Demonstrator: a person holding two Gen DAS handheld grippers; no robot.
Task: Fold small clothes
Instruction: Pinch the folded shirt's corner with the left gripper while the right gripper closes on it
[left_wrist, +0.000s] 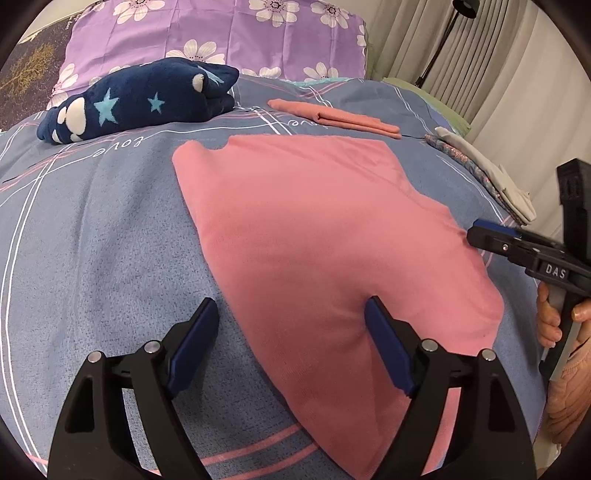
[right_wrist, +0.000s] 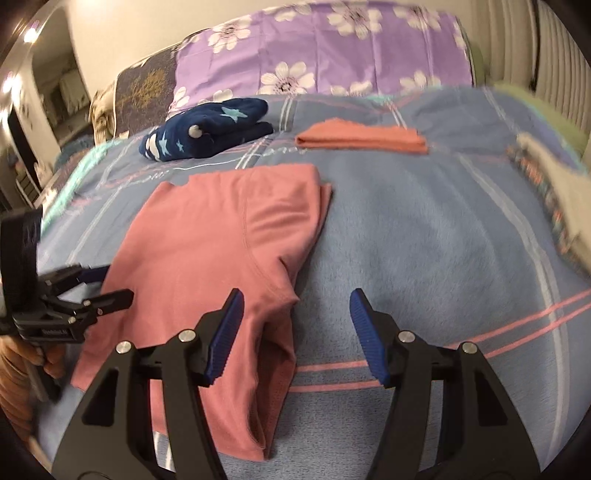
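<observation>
Bed (left_wrist: 92, 229): blue blanket, folded pieces stacked at the far end. Pink garment (left_wrist: 314, 229) lies partly folded mid-bed, long axis running away from me. Left claw (left_wrist: 291, 325) wide open, empty, straddling its near left edge, one finger resting on the cloth. Right claw (right_wrist: 295, 325) half open, empty, over the near right edge; garment mostly to its left. Both equally near, I judge.

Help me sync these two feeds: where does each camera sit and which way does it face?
Left wrist: on the left gripper, looking down over the pink garment toward the pillow; right gripper and hand at right.
Right wrist: on the right gripper, at the garment's right edge; left gripper at left.
Shared: garment, navy blanket, folded orange cloth.
</observation>
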